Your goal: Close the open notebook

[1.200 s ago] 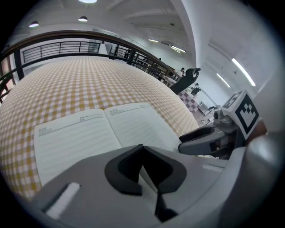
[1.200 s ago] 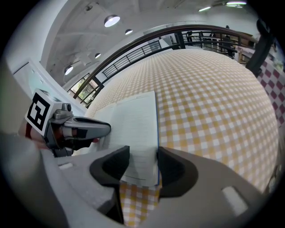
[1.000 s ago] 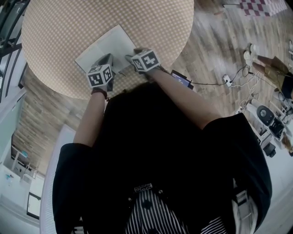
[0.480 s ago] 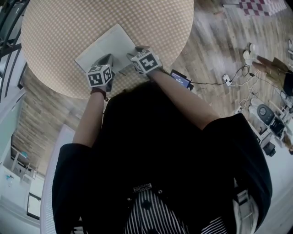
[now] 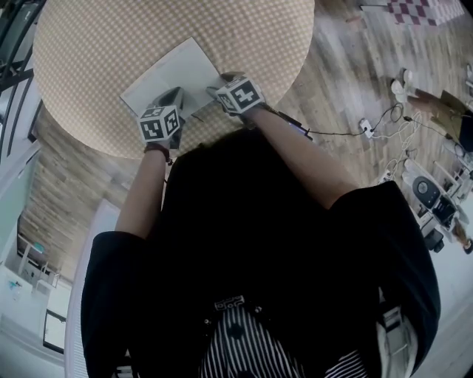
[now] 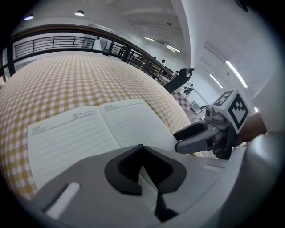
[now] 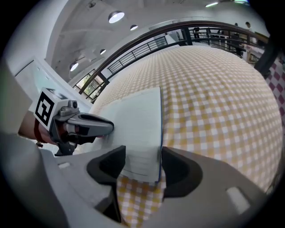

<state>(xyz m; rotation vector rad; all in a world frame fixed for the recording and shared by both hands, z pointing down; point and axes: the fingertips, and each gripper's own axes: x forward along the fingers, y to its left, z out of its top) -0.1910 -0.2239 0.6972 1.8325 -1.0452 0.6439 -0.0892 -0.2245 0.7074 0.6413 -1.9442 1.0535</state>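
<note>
The open notebook (image 5: 174, 77) lies flat on the round checked table (image 5: 89, 44), its lined pages (image 6: 89, 133) facing up. My left gripper (image 5: 171, 96) rests over the near edge of the left page, jaws shut with nothing between them. My right gripper (image 5: 216, 85) is at the notebook's near right corner. In the right gripper view, the right-hand stack of pages with its blue cover edge (image 7: 138, 120) sits between the jaws of my right gripper (image 7: 142, 164). Those jaws have just been opening and now stand wide, not pressing it.
The checked table (image 7: 213, 89) stretches bare beyond the notebook. Its near edge lies just behind both grippers. Cables and small devices (image 5: 369, 129) litter the wooden floor at right, and a checked mat (image 5: 417, 11) lies at top right. A railing (image 6: 53, 42) runs behind the table.
The right gripper has shifted slightly and rolled, and its arm now covers the dark device by the table's edge. The left gripper and the notebook have stayed put.
</note>
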